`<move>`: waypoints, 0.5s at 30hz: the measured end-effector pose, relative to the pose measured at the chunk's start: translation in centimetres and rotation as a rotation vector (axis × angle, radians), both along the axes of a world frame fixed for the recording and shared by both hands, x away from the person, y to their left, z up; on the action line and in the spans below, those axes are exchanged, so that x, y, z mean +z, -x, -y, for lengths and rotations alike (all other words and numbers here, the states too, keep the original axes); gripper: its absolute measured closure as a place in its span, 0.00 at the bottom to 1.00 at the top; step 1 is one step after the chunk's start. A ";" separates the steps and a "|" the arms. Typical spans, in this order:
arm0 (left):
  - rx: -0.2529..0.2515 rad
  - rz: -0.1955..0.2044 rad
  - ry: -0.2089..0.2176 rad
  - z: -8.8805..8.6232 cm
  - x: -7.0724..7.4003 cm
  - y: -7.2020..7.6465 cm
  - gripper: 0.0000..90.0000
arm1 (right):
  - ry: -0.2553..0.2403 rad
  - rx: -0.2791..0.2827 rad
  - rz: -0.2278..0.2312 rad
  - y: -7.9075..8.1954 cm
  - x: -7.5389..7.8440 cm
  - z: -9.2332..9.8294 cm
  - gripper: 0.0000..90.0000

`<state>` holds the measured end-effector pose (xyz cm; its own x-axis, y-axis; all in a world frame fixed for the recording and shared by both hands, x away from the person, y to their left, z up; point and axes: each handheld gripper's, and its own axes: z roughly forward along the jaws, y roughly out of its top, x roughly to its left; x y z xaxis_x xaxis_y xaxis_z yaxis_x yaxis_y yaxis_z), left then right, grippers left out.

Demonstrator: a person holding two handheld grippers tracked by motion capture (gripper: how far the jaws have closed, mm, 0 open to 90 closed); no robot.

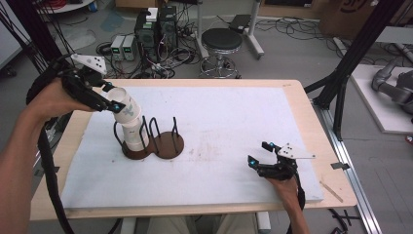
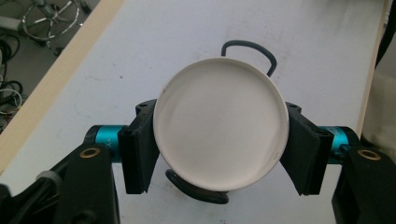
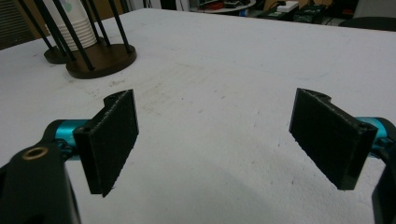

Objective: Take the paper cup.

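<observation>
Floor clutter beyond the far edge of the tabletop (image 1: 302, 105) includes a round black swivel stool (image 1: 222, 40), dark computer boxes (image 1: 156, 27) and tangled cables. A white foam sheet (image 1: 229, 141) covers most of the pale wooden tabletop. On the sheet's left part stands a dark brown double-disc holder with upright black wire loops (image 1: 163, 141); its left ring holds a stack of white paper cups (image 1: 135, 134), while the wire loops of the right ring stand just beside the stack. The left gripper (image 1: 113, 96) is raised over that stack, its fingers (image 2: 137, 151) pressed against either side of the top white paper cup (image 1: 124, 105), which leans towards the left. In the left gripper view the cup's round white bottom (image 2: 219, 128) faces the camera, with wire loops showing above and below it. The right gripper (image 1: 259, 153) rests low over the sheet's right part, well apart from the holder, its fingers (image 3: 112, 140) spread wide with nothing between them.
</observation>
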<state>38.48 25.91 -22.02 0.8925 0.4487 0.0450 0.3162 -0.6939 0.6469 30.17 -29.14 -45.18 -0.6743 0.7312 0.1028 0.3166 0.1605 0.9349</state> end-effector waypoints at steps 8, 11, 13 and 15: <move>0.014 0.043 0.120 0.0 0.0 1.8 0.40 | 0.005 0.000 0.001 0.0 0.0 0.0 0.18; 0.019 0.043 0.137 0.2 -0.5 2.3 0.40 | 0.004 -0.001 0.000 0.0 0.0 0.0 0.18; 0.024 0.047 0.150 0.5 -0.7 2.6 0.40 | 0.005 0.000 -0.001 0.0 0.0 0.0 0.18; 0.023 0.044 0.159 1.0 -1.0 3.0 0.40 | 0.005 -0.001 -0.001 0.0 0.0 0.0 0.18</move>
<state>35.43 24.92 -23.05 0.8807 0.4736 0.0111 0.2996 -0.5748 0.7615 30.20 -29.14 -45.19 -0.6734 0.7325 0.1004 0.3181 0.1644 0.9337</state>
